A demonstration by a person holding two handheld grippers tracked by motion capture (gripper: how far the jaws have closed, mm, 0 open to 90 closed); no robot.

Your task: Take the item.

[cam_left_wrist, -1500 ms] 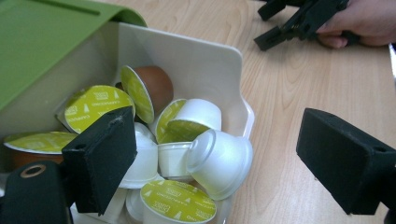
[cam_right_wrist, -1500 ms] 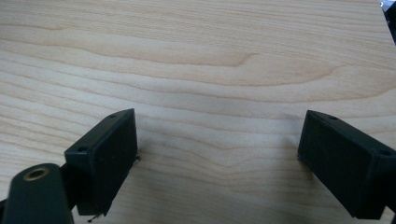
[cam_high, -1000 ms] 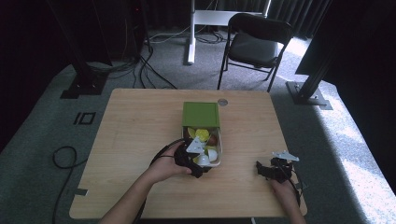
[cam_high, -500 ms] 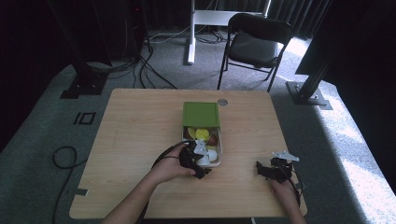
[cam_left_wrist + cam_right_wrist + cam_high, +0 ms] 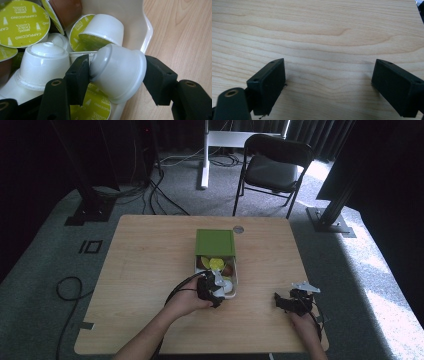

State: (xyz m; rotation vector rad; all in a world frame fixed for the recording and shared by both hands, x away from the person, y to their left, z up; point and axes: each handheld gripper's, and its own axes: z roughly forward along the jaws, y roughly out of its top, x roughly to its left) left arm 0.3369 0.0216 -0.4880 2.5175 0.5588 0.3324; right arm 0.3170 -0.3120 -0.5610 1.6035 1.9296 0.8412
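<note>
A white coffee capsule [image 5: 120, 67] lies on its side between the jaws of my left gripper [image 5: 117, 78], which is shut on it at the near right corner of a white tray [image 5: 147, 32]. The tray holds several capsules, some white, some brown, with green "Cappuccino" foil lids [image 5: 22, 22]. In the high view my left gripper [image 5: 210, 288] sits at the near end of the tray [image 5: 233, 290]. My right gripper [image 5: 328, 85] stands open over bare wood, and in the high view it is the gripper [image 5: 292, 301] at the table's near right.
A green box lid [image 5: 215, 242] covers the far half of the tray. A small round grommet [image 5: 238, 229] sits in the wooden table [image 5: 150, 265] behind it. A black folding chair [image 5: 272, 167] and floor cables lie beyond the far edge.
My left gripper has shifted slightly towards the tray's near end. The right gripper has stayed where it was.
</note>
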